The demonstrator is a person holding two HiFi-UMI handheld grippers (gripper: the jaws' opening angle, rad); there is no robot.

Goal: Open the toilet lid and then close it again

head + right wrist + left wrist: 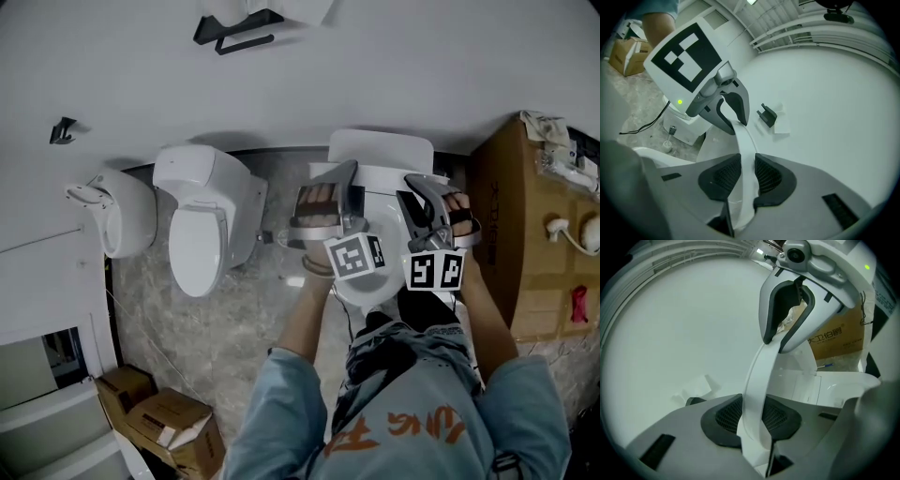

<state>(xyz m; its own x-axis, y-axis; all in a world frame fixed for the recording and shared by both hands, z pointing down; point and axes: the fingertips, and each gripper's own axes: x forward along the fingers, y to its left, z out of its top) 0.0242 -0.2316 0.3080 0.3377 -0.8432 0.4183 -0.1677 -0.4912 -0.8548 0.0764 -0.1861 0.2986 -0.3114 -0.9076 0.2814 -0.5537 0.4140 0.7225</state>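
Note:
The white toilet lid (380, 152) is raised and tilts back toward the wall, above the bowl (364, 292) directly in front of me. My left gripper (328, 195) is shut on its left rim, and my right gripper (429, 202) is shut on its right rim. In the left gripper view the thin white lid rim (757, 380) runs up between the left gripper's (752, 414) mesh pads to the right gripper (787, 315), which clamps it farther along. In the right gripper view the lid rim (747, 145) sits pinched in the right gripper (743, 177), and the left gripper (729, 105) grips it beyond.
A second white toilet (202, 217) and another white fixture (117, 214) stand to the left. A large cardboard box (525, 234) crowds the right side. Smaller boxes (159, 417) lie at lower left. A black holder (234, 33) hangs on the white wall behind.

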